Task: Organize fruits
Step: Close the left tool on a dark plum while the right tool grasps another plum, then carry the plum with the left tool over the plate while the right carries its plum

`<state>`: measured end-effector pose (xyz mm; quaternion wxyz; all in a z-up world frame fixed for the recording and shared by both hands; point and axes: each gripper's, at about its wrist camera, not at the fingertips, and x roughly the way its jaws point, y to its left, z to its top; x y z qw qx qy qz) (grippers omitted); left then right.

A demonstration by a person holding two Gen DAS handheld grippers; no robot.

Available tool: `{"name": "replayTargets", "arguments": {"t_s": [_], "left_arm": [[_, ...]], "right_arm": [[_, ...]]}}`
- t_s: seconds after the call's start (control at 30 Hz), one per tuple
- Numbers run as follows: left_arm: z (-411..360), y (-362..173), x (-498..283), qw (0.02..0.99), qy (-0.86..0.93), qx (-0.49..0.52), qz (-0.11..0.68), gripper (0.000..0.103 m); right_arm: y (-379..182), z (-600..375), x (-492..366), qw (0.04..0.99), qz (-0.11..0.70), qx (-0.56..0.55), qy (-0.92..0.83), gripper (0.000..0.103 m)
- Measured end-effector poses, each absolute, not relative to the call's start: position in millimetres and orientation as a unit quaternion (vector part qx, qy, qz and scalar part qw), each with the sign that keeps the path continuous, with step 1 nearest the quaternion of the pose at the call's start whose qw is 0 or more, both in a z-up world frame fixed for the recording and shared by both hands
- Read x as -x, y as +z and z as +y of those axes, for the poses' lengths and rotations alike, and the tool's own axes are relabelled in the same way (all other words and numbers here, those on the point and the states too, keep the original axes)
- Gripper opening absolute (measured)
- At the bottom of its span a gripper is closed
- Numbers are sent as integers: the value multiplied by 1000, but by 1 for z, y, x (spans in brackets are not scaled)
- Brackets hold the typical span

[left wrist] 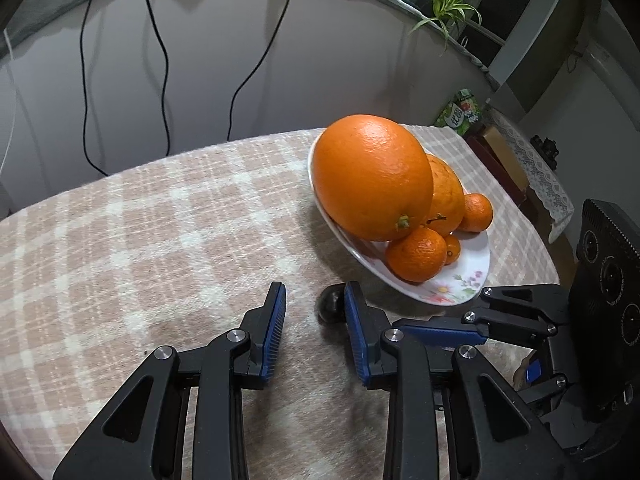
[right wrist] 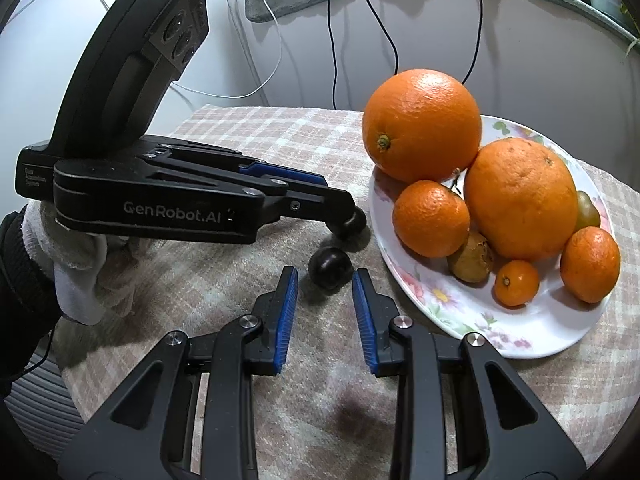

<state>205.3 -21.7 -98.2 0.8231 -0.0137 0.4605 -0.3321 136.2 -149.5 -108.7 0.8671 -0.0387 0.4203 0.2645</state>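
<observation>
The dark plum (right wrist: pixel 330 267) is sitting loose on the checked tablecloth (right wrist: pixel 240 132), right off the near-left rim of the flowered plate (right wrist: pixel 520 336). It's just past the right gripper (right wrist: pixel 325 278) tips and lined up with the gap, but not between the pads, nothing's touching it. That gripper's jaws are narrow and empty. The left gripper (left wrist: pixel 315 293) is narrow too and holds nothing; in its own view the plum (left wrist: pixel 330 309) peeks out from behind its right finger. From the right wrist view the left gripper (right wrist: pixel 352 220) comes in from the left, tips close behind the plum and almost at the plate rim. A gloved hand (right wrist: pixel 80 256) holds it.

The plate's crowded: big orange (right wrist: pixel 422 124), another orange (right wrist: pixel 520 200), mandarins, a few small fruits. Open cloth is to the left and toward the camera; the table edge curves round at the back wall.
</observation>
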Motion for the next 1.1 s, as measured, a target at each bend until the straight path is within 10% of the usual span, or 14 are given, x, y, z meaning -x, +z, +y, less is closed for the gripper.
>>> {"name": "replayTargets", "arguments": {"t_s": [1.1], "left_arm": [[-42, -104, -192, 829, -317, -53, 458, 26]], "right_arm": [[-110, -165, -130, 867, 432, 50, 245, 22]]}}
